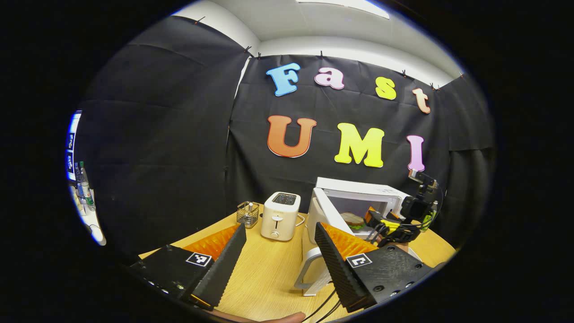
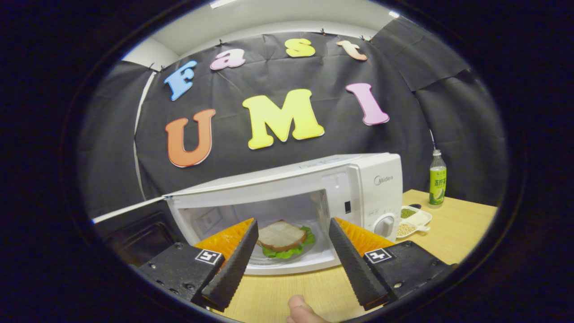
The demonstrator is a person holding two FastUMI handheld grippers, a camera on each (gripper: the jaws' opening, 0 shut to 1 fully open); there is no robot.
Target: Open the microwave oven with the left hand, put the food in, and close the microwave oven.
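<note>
Your left gripper (image 1: 280, 235) sits at the bottom of the left gripper view with its fingers spread wide and nothing between them, held above the wooden table (image 1: 269, 273). Just past its right finger (image 1: 336, 264), low and right of centre, a white rack-like object (image 1: 314, 278) lies on the table; what it is cannot be told. Beyond the gap between the fingers stands a white toaster (image 1: 280, 215), with a small wire basket (image 1: 247, 214) to its left. Right of the toaster, the microwave oven (image 1: 358, 197) stands with its door (image 1: 323, 215) swung open toward you. Your right gripper (image 1: 381, 224) shows in front of the oven's opening at the right of that frame; from there its jaw state cannot be read.

Turn to the right gripper view: your right gripper (image 2: 291, 242) is at the bottom centre, fingers spread apart and holding nothing, pointed straight at the oven cavity. The sandwich (image 2: 283, 237), bread over green lettuce, rests on the glass plate inside the microwave oven (image 2: 372, 188), seen between the two fingers but beyond their tips. The open door (image 2: 134, 224) stretches toward the lower left. At the right, a small dish of beans (image 2: 415, 222) sits beside the oven, and a green-labelled bottle (image 2: 437, 179) stands farther right on the table (image 2: 457, 224). A fingertip (image 2: 298, 309) shows at the bottom edge.
</note>
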